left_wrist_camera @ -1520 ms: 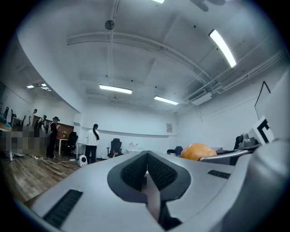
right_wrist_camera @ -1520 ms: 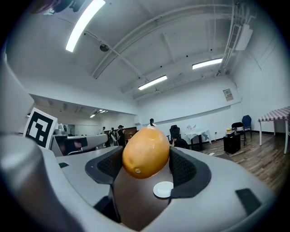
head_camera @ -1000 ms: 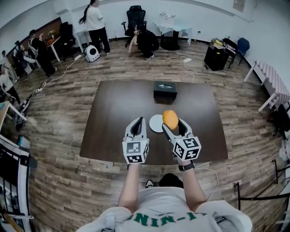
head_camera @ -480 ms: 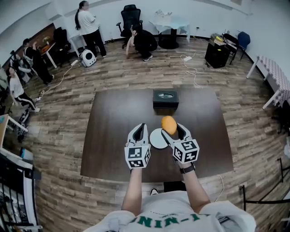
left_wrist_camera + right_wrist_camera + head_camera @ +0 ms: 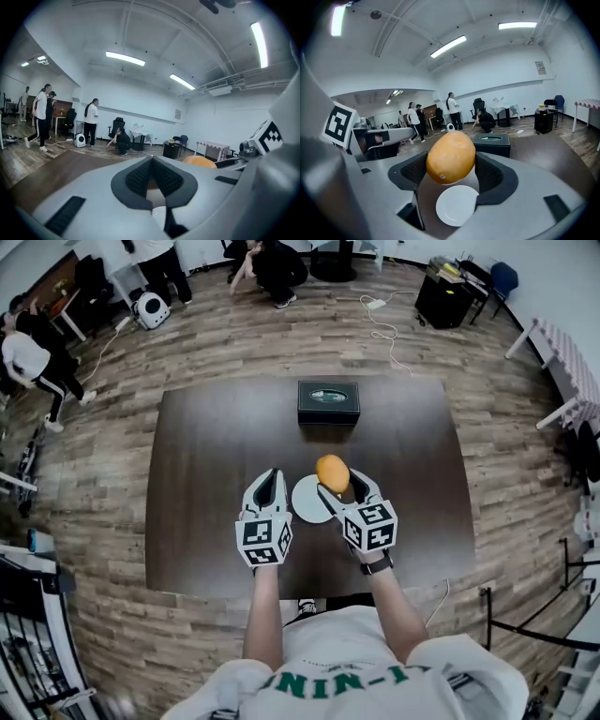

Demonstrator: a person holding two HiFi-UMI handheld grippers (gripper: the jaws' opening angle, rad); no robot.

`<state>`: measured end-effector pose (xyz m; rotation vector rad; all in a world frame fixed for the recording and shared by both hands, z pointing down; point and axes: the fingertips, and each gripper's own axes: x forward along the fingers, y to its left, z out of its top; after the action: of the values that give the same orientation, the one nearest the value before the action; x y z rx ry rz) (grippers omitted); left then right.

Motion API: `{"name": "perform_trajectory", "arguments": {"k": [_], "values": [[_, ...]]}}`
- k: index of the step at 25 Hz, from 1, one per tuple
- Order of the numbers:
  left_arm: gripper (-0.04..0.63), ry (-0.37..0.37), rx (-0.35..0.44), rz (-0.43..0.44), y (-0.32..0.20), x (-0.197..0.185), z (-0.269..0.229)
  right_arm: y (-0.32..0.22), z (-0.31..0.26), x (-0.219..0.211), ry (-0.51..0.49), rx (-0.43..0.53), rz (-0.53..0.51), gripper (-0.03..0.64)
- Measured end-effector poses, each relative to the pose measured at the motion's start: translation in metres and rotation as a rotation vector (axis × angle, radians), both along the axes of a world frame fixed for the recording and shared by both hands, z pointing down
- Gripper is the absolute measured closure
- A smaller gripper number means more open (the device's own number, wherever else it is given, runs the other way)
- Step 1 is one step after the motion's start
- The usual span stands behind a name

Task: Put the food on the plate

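Your right gripper (image 5: 452, 172) has its ribbed pads (image 5: 411, 171) pinching a yellow-orange fruit (image 5: 451, 157), one pad on each flank. The fruit's rounded bulk bulges forward past the fingertips at the centre of the right gripper view. In that view the white plate (image 5: 457, 206) shows in the lower centre of the frame, framed by the jaws and directly beneath the fruit, with dark tabletop between them. The fruit is therefore held in the air and does not touch the plate. In the head view the fruit (image 5: 332, 472) sits at the plate's (image 5: 305, 499) upper right edge, with the right gripper (image 5: 339, 487) angled in from the lower right. Your left gripper (image 5: 151, 161) has its pads pressed together on nothing. In the head view the left gripper (image 5: 270, 486) hangs just left of the plate and takes no part in the grip. I judge this to be the carry step, close to placing. The next move calls for bringing the fruit a little further over the plate's middle, lowering it until it rests there, then spreading the fingers. Release it low, because a rounded fruit may roll off the shallow plate. Further out, a black box (image 5: 328, 401) stands near the upper edge of the brown table (image 5: 202, 474), well apart from your work.
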<state>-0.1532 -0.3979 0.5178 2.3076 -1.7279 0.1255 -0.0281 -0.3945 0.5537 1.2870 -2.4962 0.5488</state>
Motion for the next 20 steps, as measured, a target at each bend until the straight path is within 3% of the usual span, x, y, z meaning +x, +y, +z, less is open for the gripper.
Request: {"name": "perform_trajectory", "arguments": {"k": [13,20], "values": [[0.580,0.000,-0.136,0.031,-0.034,0.009,0.086,-0.032,0.103,-0.007,0.028,-0.175,-0.004,0.288],[0.580,0.018,-0.187,0.018,-0.042,0.007,0.120,-0.031,0.152,-0.017,0.102,-0.218,-0.059,0.288]]}}
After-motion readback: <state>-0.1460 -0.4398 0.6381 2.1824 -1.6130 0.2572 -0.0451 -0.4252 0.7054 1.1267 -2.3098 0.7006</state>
